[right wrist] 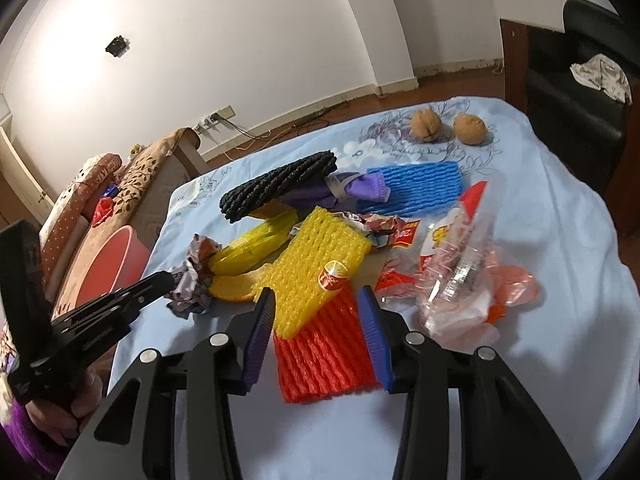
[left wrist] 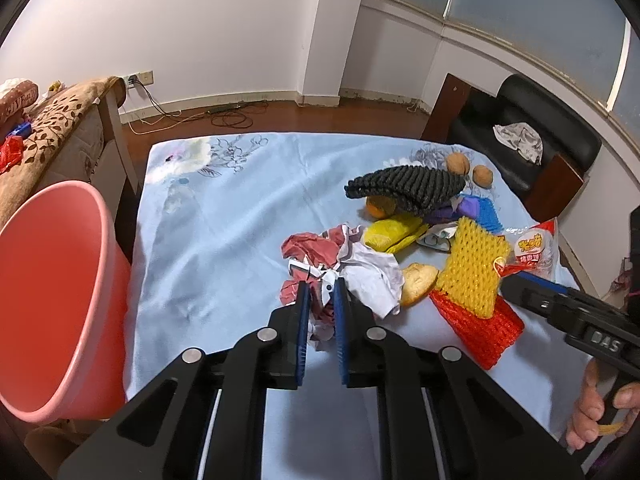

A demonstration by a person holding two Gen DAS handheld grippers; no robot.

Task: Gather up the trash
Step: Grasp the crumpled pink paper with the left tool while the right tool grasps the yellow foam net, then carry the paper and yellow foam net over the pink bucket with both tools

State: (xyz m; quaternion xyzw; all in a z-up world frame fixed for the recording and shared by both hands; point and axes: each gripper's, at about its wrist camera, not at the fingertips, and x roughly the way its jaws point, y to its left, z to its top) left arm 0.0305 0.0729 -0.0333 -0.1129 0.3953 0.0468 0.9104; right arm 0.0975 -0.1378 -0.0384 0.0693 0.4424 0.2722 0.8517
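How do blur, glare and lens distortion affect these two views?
Left wrist view: sharp, evenly lit, dark corners; fisheye curves the window frame; bucket bulges at the edge. Right wrist view: a bright glare patch on the wall; the scene is tilted and the wall bowed; red net and right gripper look slightly soft.

— What's my bench (left wrist: 224, 216) wearing?

— I see a pale blue flowered cloth (left wrist: 200, 264) covering it. On that lie crumpled paper (left wrist: 360, 276), a yellow foam net (right wrist: 316, 264) overlapping a red foam net (right wrist: 324, 360), a blue foam net (right wrist: 416, 188), a black foam net (right wrist: 276, 190), a clear snack bag (right wrist: 456, 276), and two walnuts (right wrist: 426, 125) at the far edge.
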